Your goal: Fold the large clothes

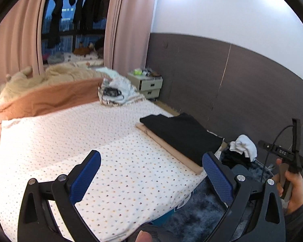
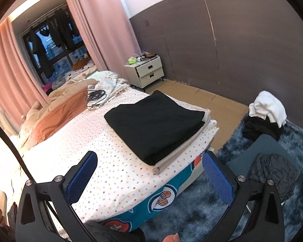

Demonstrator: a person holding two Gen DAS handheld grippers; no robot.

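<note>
Through my left wrist camera, my left hand-held gripper [image 1: 151, 173] hangs with its blue pads spread wide and nothing between them, over the dotted bedsheet [image 1: 91, 141]. The folded black garment [image 1: 181, 135] lies on a folded beige one [image 1: 169, 147] at the bed's right edge. My right hand [image 1: 290, 187] shows at the frame's edge, gripping its tool above a heap of unfolded clothes [image 1: 242, 151].

Through my right wrist camera, my right hand-held gripper [image 2: 149, 177] is likewise wide apart and empty, just short of the stack's near corner. The black garment [image 2: 155, 125] is a flat, matte rectangle with soft layered edges; the beige layer [image 2: 171, 161] beneath looks thin and smooth. The bed corner [image 2: 192, 171] drops to a shaggy blue rug [image 2: 192, 217].

The stack sits near that corner, so I judge a careless sweep of either tool could nudge it off. The white-and-dark heap [image 2: 266, 109], probably next to be folded, is limp and tangled; pinching it may lift several pieces at once.
</note>
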